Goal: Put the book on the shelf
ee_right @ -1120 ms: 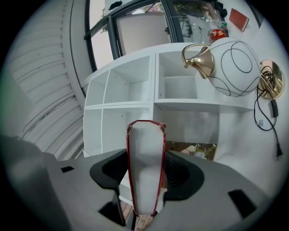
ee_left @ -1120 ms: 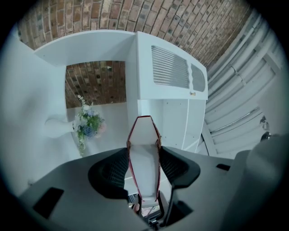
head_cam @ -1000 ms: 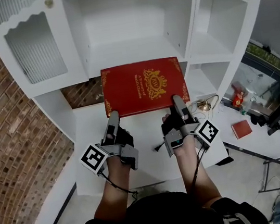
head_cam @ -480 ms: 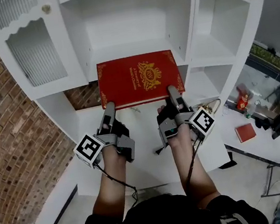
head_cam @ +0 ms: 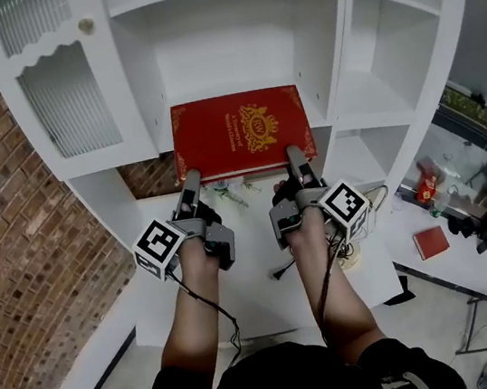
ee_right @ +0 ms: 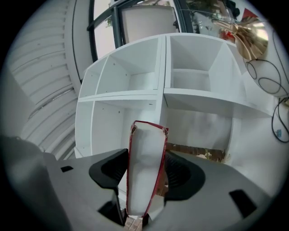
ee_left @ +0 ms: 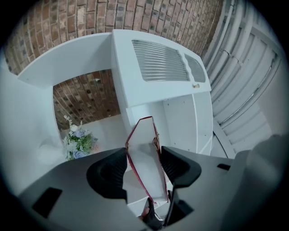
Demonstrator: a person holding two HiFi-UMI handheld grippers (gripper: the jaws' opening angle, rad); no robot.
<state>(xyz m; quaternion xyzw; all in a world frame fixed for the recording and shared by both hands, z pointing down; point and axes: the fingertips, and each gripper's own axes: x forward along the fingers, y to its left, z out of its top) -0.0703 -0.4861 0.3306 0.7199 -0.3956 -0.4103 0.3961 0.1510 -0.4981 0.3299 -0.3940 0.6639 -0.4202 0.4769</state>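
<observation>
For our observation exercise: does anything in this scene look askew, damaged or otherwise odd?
Nothing stands out: the red hardback book with gold cover ornament lies flat, roughly square to the middle opening of the white shelf unit, and looks undamaged.

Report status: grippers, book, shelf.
Both shut on red book's near edge, left gripper and right gripper, jaws just eased wider. Book cover up, far edge at middle shelf compartment. Nothing seen blocking it.

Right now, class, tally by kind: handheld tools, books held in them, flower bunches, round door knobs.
tools: 2 (left tool, right tool)
book: 1
flower bunch: 1
door knob: 1
Total: 5
</observation>
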